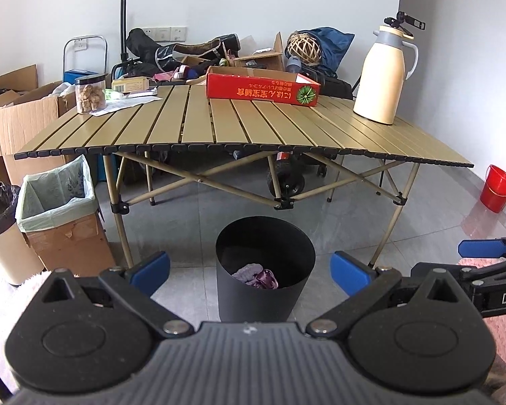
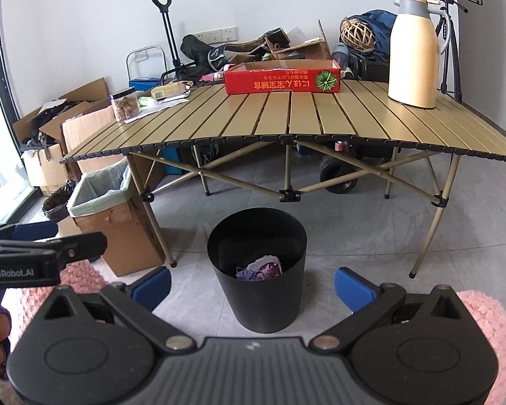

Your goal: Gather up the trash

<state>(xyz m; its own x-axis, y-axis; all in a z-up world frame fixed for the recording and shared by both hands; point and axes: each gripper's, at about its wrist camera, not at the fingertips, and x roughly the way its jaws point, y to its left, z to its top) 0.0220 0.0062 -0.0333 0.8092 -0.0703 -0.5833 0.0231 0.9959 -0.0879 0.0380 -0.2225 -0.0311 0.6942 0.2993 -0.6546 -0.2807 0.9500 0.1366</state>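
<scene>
I hold both grippers above the floor, facing the black bin (image 1: 264, 270), which stands on the grey tiles in front of the folding table (image 1: 239, 125). The left gripper (image 1: 249, 271) has its blue pads spread wide, with nothing between them. The right gripper (image 2: 252, 285) is the same: wide open and empty.

The collected trash (image 2: 261, 268) lies at the bottom of the bin, a crumpled purple and lilac bundle that looks like soft wrappers or thin plastic. From the right wrist view the bin is at 12 o'clock, very near to my fingers.

My judgement is that I am between two pickups: something is already dropped, and now I must search for the next piece. On the table, at about 10 o'clock from the bin in the left view, some loose papers (image 1: 128, 103) lie flat under and beside a clear jar (image 1: 90, 93) with a black lid. These thin sheets are likely candidates, but I cannot tell for sure if they are trash. The red cardboard box (image 1: 263, 89) is open at the top and rigid; the cream jug (image 1: 384, 77) is smooth, hard and tall.

The next move calls for lifting one gripper to the table height and pinching a flat sheet by its edge, because the slatted top gives little grip below it.
</scene>
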